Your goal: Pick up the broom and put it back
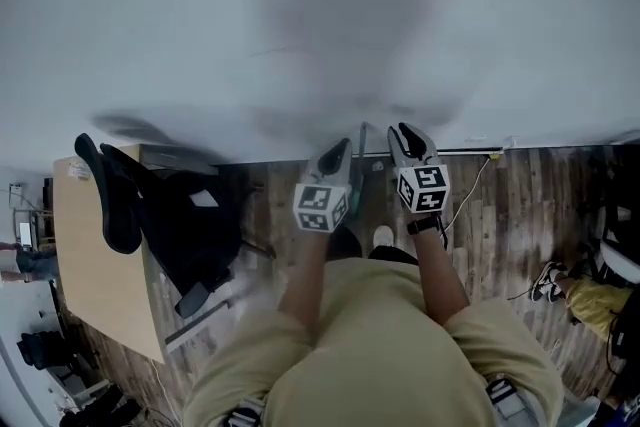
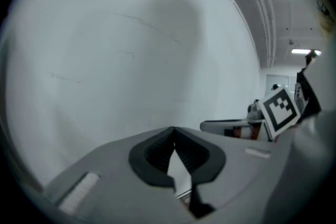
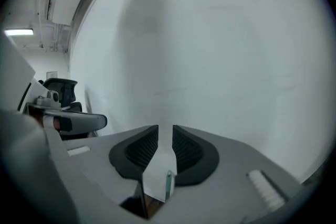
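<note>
Broom (image 1: 361, 160) stood upright against wall (image 1: 300, 15), between both grippers, gripped by neither. Left gripper (image 1: 338, 149) jaws together, empty. Right gripper (image 1: 404, 131) jaws slightly apart, nothing clamped. Put-back looked done; only backing away seemed left.

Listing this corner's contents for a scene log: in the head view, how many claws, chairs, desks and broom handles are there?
Claws: 2 (left claw, right claw)
Black office chair: 1
Wooden desk: 1
Broom handle, against the wall: 1
Total: 5
</note>
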